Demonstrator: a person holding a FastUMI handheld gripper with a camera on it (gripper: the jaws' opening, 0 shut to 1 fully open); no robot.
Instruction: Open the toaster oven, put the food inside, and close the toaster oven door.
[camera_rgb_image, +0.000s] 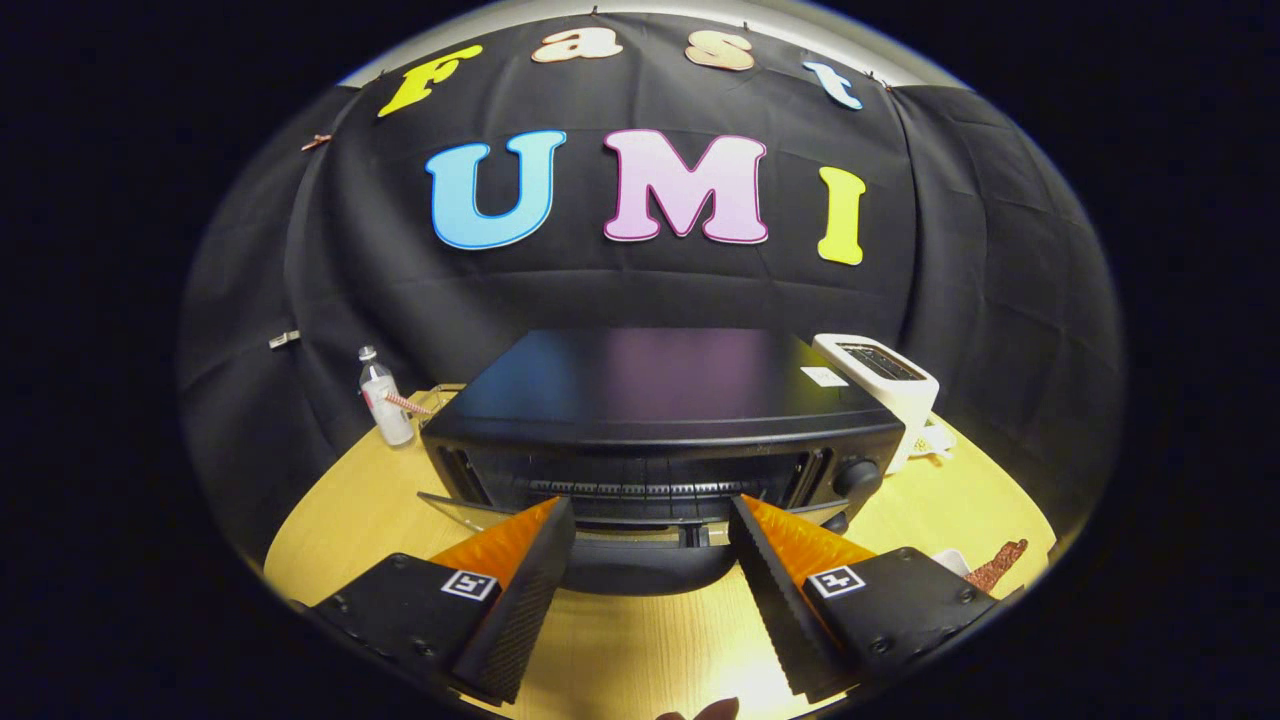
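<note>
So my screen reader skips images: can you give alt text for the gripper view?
The hand-held gripper is open, its fingers spread before a black toaster oven with its door dropped open, on a wooden table. A bottle and a white toaster flank the oven.

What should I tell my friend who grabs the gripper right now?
Gripper: open, holding nothing, fingers spread just in front of the black toaster oven.
Oven: on the yellow wooden table; its glass door is dropped open between the fingers.
Nearby: white slot toaster to the oven's right, clear plastic bottle to its left.
Done: door open.
Left: put the food inside, close the door.
</note>
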